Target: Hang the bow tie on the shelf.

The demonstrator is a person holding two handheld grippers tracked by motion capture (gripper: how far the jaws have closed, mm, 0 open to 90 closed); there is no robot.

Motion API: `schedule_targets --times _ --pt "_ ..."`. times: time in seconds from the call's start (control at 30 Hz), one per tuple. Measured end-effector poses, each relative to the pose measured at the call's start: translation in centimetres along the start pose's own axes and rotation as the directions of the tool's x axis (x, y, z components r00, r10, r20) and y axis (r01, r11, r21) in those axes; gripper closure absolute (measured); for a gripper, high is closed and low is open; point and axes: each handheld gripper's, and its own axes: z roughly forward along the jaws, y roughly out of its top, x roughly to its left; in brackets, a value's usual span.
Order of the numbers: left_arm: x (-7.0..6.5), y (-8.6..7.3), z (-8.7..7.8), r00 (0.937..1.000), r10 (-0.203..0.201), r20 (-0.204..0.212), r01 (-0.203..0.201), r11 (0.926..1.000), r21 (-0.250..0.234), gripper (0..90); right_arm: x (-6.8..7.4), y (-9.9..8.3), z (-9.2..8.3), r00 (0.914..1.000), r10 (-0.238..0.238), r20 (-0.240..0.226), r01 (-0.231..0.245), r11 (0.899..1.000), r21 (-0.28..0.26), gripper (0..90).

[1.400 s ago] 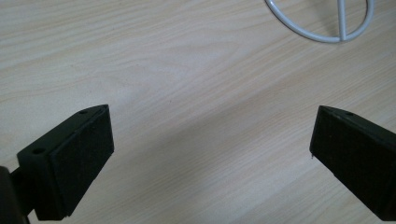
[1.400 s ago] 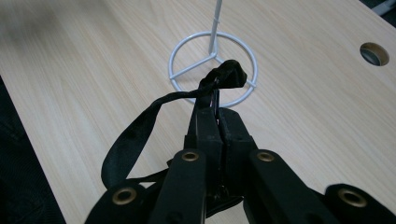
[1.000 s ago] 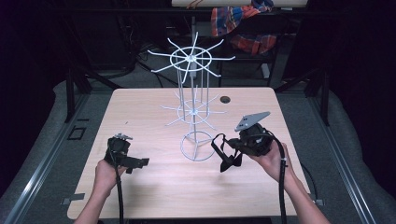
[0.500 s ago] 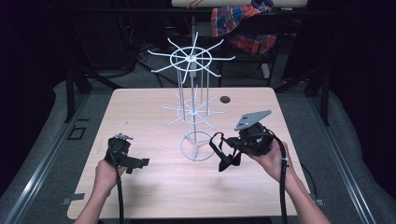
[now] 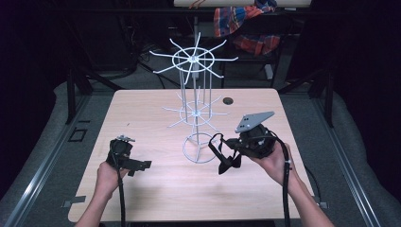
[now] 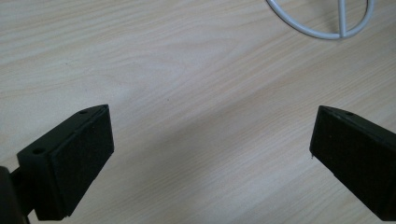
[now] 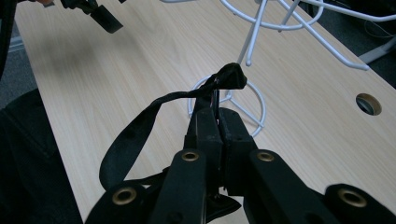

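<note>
No words, labels, brand marks, numbers or signs can be read anywhere in these views.

Right gripper with black strap edged slightly toward rack's ring base

High view: above, facing forward and down on surface. Gripper views: close, low over it; all three share wire rack base.
</note>
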Motion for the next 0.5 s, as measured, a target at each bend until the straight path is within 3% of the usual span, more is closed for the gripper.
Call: schedule_targets --times 0.5 --pt "-0.05 0.02 0.09 1.0000 -0.006 0.001 0.006 1.0000 -0.001 0.0 0.07 0.73 -0.47 1.0000 -0.010 0.002 0.010 0.999 -0.040 88.3"
